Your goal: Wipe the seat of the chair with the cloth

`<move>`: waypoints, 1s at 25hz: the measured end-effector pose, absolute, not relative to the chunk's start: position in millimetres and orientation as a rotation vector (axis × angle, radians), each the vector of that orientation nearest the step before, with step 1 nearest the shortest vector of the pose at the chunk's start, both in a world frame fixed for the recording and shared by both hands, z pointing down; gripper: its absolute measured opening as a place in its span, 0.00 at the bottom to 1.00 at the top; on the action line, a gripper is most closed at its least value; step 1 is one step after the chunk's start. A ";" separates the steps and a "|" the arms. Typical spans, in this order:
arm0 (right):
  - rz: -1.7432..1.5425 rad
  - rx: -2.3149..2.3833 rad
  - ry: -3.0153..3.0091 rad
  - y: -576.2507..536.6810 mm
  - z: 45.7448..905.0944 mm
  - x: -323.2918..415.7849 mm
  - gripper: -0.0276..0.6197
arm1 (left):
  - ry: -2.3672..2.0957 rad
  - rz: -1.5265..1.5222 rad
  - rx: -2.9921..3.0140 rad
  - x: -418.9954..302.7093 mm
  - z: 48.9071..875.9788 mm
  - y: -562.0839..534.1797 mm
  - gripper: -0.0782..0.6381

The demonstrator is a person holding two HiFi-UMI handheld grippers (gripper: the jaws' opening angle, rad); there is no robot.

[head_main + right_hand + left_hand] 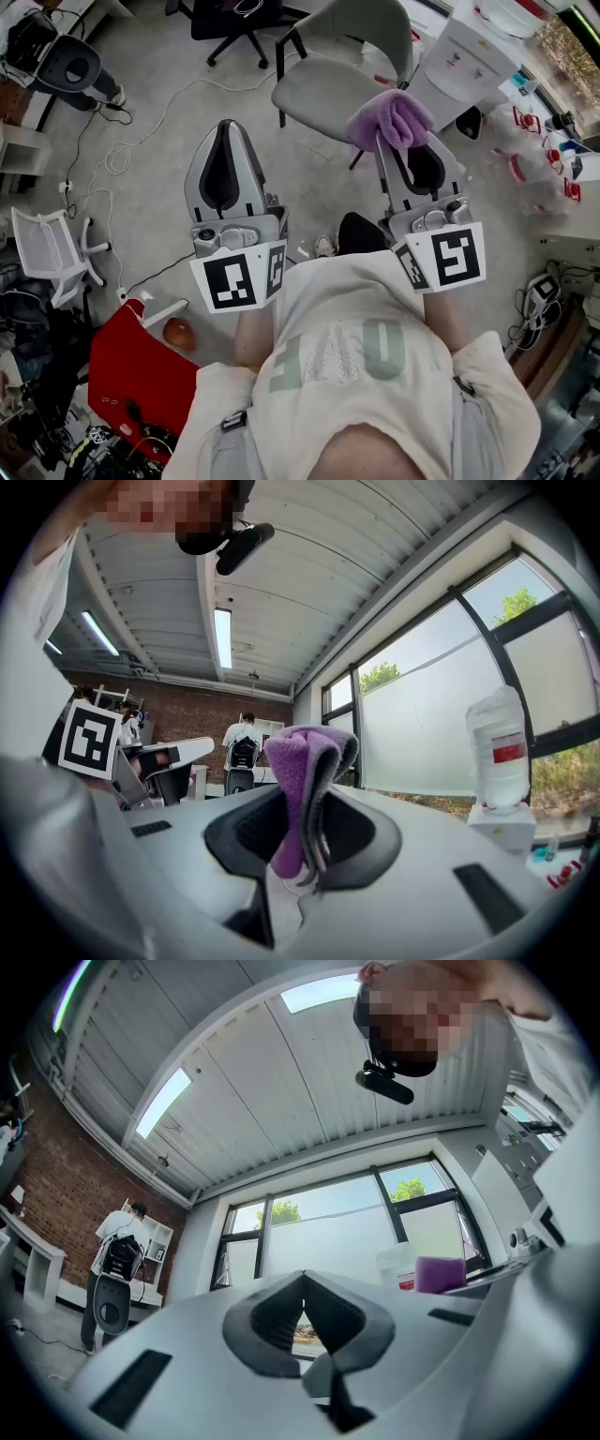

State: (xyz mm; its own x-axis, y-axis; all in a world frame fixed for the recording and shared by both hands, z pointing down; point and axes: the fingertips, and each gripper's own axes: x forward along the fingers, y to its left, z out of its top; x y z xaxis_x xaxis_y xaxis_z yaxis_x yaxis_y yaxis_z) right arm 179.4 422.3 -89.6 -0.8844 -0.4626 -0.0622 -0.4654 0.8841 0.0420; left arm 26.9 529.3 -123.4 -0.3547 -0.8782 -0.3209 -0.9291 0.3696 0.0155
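We found both forearms drawn in against the torso, elbows bent, each gripper angled upward towards the ceiling and the person's head. The left gripper [225,127] had its jaws closed together with nothing between them, only a slit of window showing below the pads. The right gripper [394,142] was clamped on the purple cloth [389,119], a folded bunch standing proud of the jaw tips. The cloth was held in the air, off the chair. Beyond the grippers the grey chair [319,92] stood on the concrete floor [159,141], its seat bare.
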 end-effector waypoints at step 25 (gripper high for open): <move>-0.056 -0.650 2.993 194.7 -73.5 38.8 0.18 | 2.337 0.142 -1.662 -91.8 -112.9 311.5 0.13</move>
